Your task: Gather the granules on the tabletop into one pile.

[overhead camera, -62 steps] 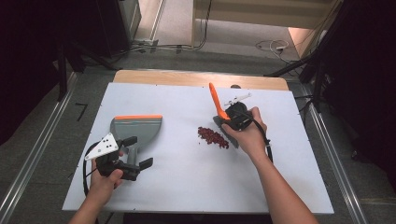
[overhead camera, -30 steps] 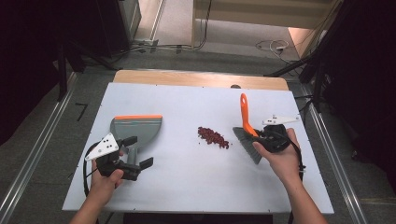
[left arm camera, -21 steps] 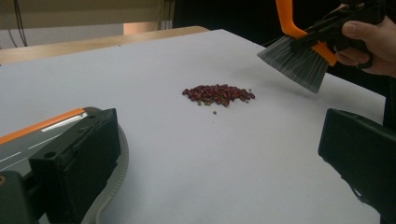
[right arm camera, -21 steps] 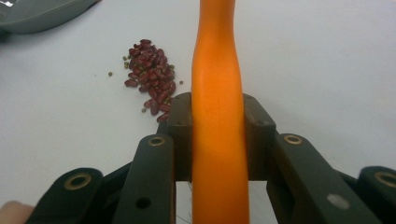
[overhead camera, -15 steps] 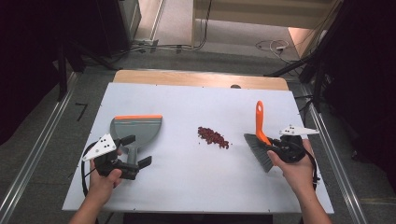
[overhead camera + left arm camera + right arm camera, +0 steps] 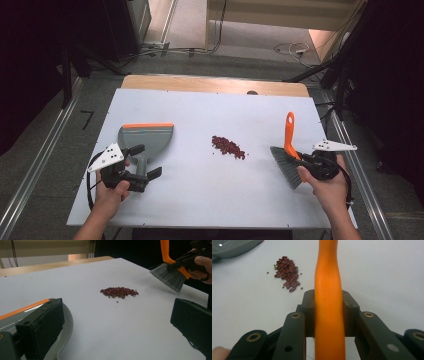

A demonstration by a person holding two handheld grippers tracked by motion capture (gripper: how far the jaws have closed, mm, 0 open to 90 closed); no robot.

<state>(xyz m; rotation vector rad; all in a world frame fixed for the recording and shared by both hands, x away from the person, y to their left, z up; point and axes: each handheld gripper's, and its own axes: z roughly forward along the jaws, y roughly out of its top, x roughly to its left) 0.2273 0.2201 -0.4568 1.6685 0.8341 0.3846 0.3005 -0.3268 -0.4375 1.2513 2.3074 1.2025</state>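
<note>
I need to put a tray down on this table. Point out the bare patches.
Bare: the wide white strip along the table's far edge, beyond the pile of dark red beans; and the near middle, between the grey dustpan with orange lip and the grey-bristled, orange-handled brush. Crowded: both side edges.

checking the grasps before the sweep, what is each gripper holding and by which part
The right gripper is shut on the brush, gripping its orange handle. The left gripper holds nothing: its jaws stand open around the dustpan handle.
</note>
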